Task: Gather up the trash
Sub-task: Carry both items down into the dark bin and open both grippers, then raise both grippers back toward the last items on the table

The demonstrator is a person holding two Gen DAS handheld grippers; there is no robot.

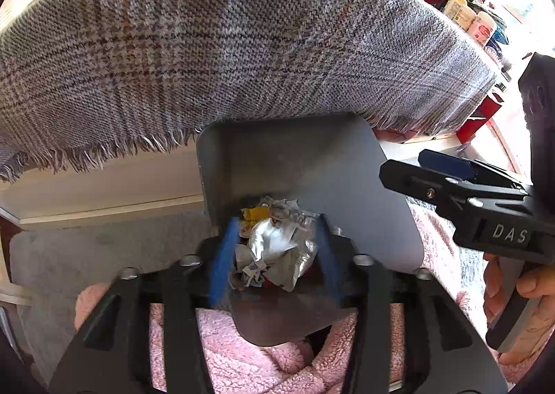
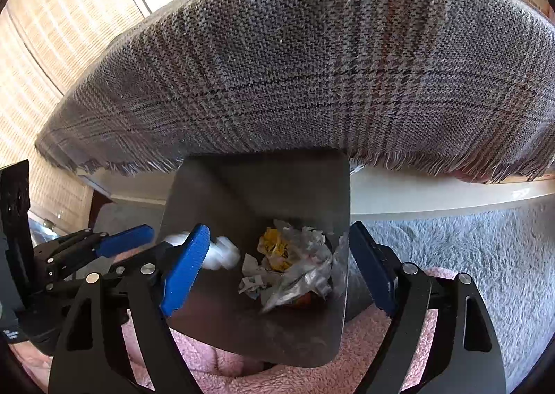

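I am worrying that the white wad (image 2: 222,253), blurred at the bin's (image 2: 194,206) left rim beside my right gripper's (image 2: 277,265) left fingertip, is going to fall outside, since that gripper is spread wide and gripping nothing. My left gripper (image 1: 274,251) is also spread, straddling the trash (image 1: 277,241) lying low-centre in its frame, inside the bin.

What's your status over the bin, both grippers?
Left gripper open, empty, over the grey bin. Right gripper open; white blurred piece by its left finger, seemingly dropping. Crumpled trash in bin. Plaid cloth overhangs behind.
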